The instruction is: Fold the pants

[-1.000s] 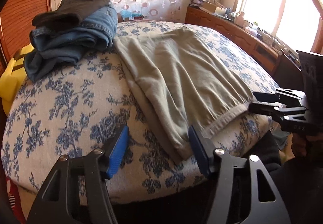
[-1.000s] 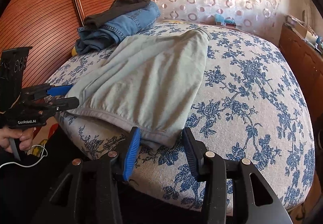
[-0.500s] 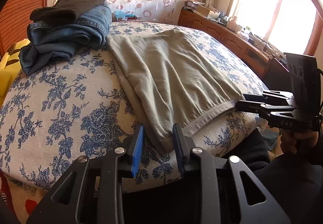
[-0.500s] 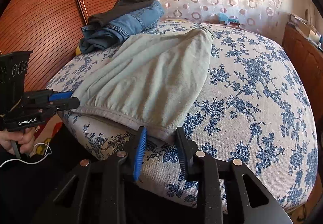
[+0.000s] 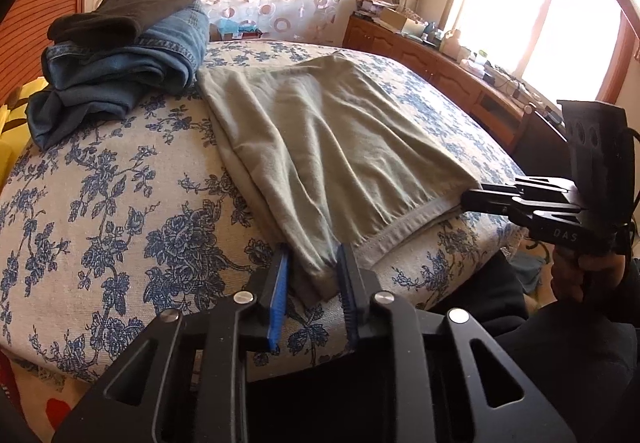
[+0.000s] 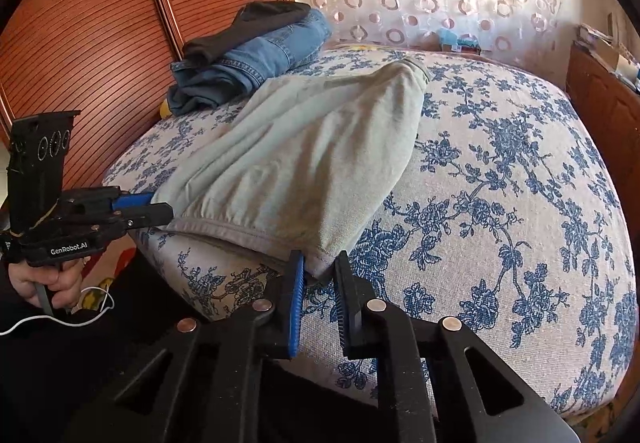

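a: where, the pale green pants (image 5: 320, 147)?
b: spread flat on the floral bed (image 5: 100, 203), waistband nearest, reaching away from both grippers.
a: left gripper (image 5: 312, 275)?
b: just closing, pads pinching one waistband corner.
a: right gripper (image 6: 318, 275)?
b: likewise just closing, clamped on the other corner.
a: beyond?
b: folded jeans (image 5: 128, 63) under a dark garment (image 5: 124, 11), past the pants' far end, left of them.

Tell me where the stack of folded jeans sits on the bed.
In the left wrist view the folded jeans sit at the bed's far left, beside the far end of the khaki pants, under a dark garment.
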